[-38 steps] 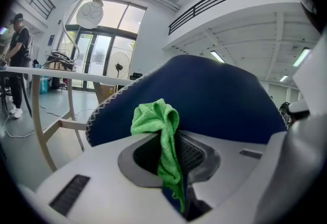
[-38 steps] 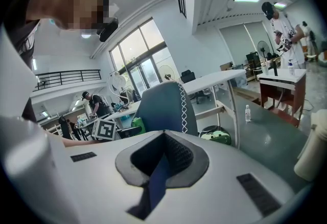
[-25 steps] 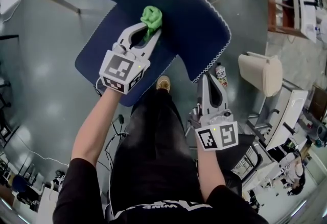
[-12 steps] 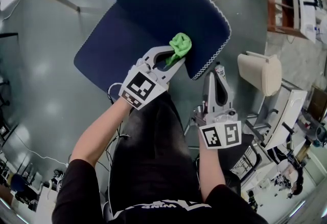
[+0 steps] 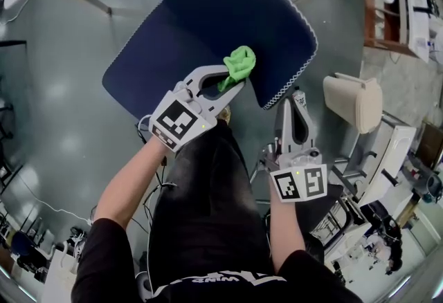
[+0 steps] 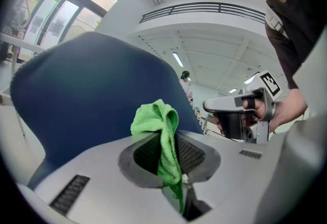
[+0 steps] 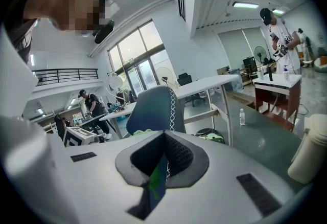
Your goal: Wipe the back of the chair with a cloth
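Seemingly mid-wipe: the left gripper (image 5: 232, 79) pinched the cloth (image 5: 239, 61) at the chair back (image 5: 228, 4) — next, likely another sweep across. The right gripper (image 5: 294, 106) hung pressed together, empty.

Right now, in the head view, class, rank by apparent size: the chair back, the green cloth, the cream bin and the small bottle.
1. chair back
2. cream bin
3. green cloth
4. small bottle
Apparent only: bin and bottle sit farther from the camera.
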Action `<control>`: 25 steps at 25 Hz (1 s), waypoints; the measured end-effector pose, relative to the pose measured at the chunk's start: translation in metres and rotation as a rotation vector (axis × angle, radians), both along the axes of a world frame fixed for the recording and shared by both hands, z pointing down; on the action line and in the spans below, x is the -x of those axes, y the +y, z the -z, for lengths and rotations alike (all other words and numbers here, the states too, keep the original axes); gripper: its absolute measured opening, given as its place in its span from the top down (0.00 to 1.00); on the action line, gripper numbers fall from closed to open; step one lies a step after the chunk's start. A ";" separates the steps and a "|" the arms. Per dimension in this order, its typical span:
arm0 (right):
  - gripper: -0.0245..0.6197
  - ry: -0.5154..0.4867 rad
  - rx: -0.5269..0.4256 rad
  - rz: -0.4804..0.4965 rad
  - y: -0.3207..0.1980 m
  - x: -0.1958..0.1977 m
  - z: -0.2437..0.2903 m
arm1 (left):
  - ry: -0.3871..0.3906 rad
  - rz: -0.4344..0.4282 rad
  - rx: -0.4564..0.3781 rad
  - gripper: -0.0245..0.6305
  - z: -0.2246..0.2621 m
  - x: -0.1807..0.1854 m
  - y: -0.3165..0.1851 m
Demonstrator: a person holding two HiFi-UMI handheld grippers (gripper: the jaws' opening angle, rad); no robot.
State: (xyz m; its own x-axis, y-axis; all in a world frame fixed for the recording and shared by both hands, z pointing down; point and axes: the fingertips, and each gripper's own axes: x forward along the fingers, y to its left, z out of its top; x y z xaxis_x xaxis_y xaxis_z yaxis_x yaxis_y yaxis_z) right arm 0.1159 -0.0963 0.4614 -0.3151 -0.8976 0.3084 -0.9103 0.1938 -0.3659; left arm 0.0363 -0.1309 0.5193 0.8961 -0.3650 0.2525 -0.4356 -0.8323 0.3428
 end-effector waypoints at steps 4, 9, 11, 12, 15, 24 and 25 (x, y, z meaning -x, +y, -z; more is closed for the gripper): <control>0.97 -0.005 0.005 0.009 -0.002 0.005 -0.003 | -0.021 0.215 -0.027 0.87 0.002 0.060 -0.041; 0.97 -0.009 0.006 0.033 -0.004 0.015 -0.002 | -0.083 0.448 -0.070 0.87 -0.001 0.143 -0.079; 0.97 -0.007 0.006 0.044 -0.008 0.019 -0.002 | -0.096 0.548 -0.075 0.87 -0.001 0.178 -0.091; 0.97 -0.007 0.007 0.048 -0.010 0.021 -0.003 | -0.105 0.603 -0.076 0.87 -0.002 0.196 -0.096; 0.97 -0.007 0.009 0.058 -0.014 0.027 -0.003 | -0.138 0.746 -0.070 0.87 -0.009 0.249 -0.106; 0.97 -0.001 0.020 0.070 -0.024 0.039 -0.008 | -0.208 0.862 -0.078 0.87 -0.033 0.309 -0.132; 0.97 -0.002 0.022 0.072 -0.026 0.042 -0.009 | -0.214 0.855 -0.078 0.87 -0.038 0.308 -0.137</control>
